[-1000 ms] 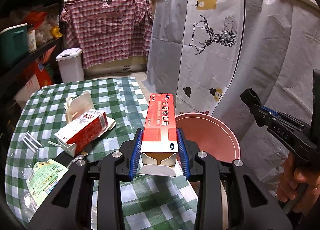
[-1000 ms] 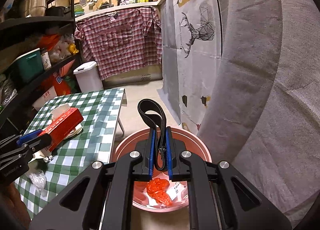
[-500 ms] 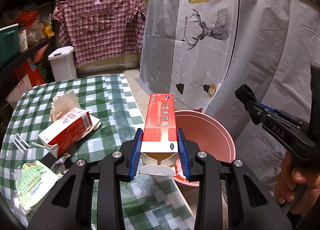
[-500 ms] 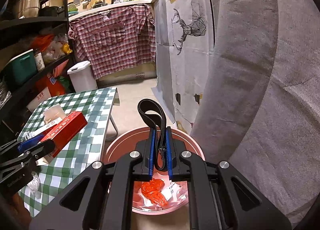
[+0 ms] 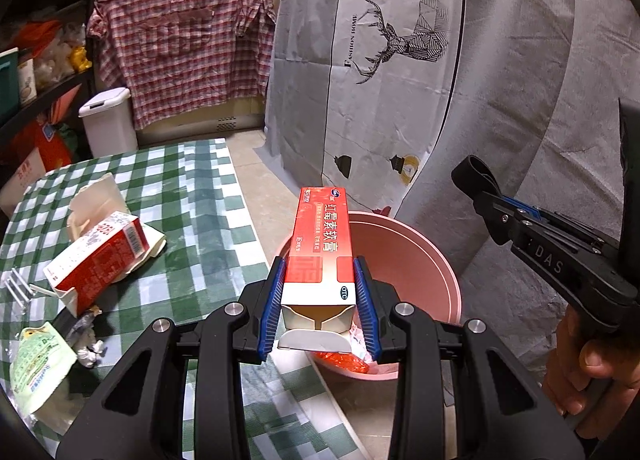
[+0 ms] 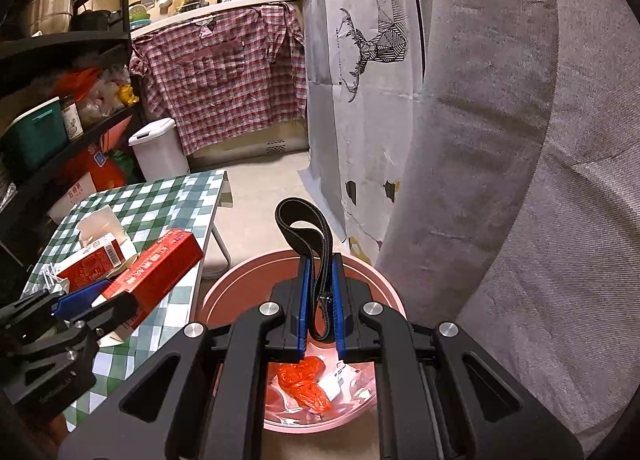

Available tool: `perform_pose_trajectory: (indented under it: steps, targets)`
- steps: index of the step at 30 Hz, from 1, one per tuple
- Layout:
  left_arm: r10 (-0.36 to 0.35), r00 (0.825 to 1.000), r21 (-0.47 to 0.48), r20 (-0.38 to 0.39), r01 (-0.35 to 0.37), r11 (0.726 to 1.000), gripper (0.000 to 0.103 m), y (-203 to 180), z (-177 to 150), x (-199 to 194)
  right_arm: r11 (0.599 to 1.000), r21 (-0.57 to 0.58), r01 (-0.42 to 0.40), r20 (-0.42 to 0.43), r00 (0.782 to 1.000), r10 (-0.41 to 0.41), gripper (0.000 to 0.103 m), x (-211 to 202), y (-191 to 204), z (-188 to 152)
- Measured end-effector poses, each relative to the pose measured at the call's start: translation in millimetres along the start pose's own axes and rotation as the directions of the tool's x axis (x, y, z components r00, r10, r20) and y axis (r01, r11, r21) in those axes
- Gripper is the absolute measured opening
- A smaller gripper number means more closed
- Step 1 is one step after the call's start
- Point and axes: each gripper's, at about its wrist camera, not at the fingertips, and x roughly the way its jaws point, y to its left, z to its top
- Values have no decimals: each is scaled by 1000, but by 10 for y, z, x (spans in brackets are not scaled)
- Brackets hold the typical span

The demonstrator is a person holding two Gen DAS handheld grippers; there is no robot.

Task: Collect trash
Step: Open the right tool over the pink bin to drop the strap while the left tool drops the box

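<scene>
Left gripper [image 5: 319,302]: blue-padded jaws clamped on the sides of a red ointment carton [image 5: 323,241], whose open white end flap faces the camera; the carton's far end projects over the near rim of a pink basin [image 5: 448,280] standing on the floor just beside the table's right edge. Right gripper [image 6: 320,310]: jaws pressed together on a looped black toothed belt [image 6: 305,229], the loop rising above the fingertips, held over the same basin, in which crumpled orange plastic [image 6: 304,384] and white wrappers lie. On the green-checked tablecloth [image 5: 192,196], left of the carton: a torn-open red and white milk carton [image 5: 96,256] lying on its side near the middle, a pale green packet [image 5: 36,364] at the near left edge, and small crumpled scraps [image 5: 90,352] between them. Beyond the table's far edge: a white lidded bin [image 5: 106,126] on the floor and a red plaid shirt [image 5: 188,48] hanging from the counter.
</scene>
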Motion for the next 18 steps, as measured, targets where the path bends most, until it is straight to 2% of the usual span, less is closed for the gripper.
perform_pose_trajectory:
  steps: [13, 16, 18]
  targets:
    - [-13, 999, 3, -37, 14, 1000, 34, -105, -26, 193, 1000, 0, 5, -15, 1000, -5, 11, 94, -23, 2]
    - [-26, 998, 18, -48, 27, 999, 34, -154, -32, 226, 1000, 3, 9, -24, 1000, -9, 16, 127, -35, -4]
    - [-50, 997, 18, -55, 51, 999, 38, -160, -28, 244, 1000, 9, 9, -47, 999, -8, 27, 167, -44, -17]
